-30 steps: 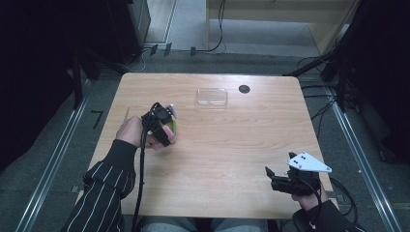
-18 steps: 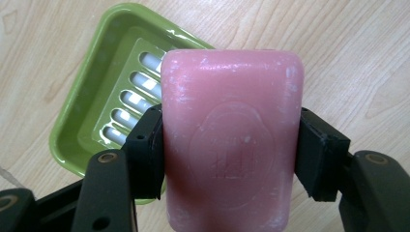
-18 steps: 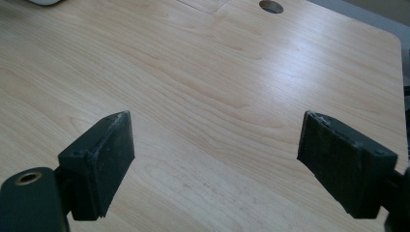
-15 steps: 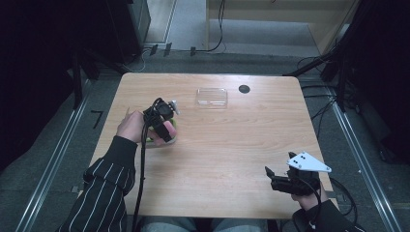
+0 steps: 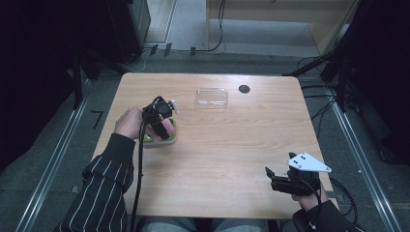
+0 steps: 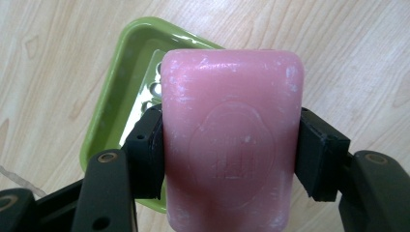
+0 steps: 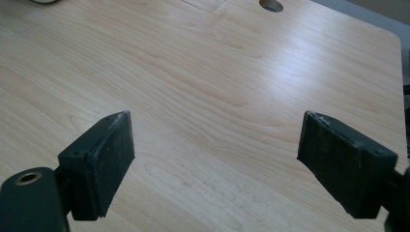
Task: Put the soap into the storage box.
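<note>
We see the left tool clamped on a pink soap bar above a green dish — the right tool gapes wide over the bare desk.

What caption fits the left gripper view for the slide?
Left tongs shut on pink soap bar above green soap dish on wooden table.

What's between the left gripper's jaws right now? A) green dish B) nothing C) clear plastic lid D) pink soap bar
D: in the left gripper view both pads press the sides of the pink soap bar, held over the green dish.
</note>
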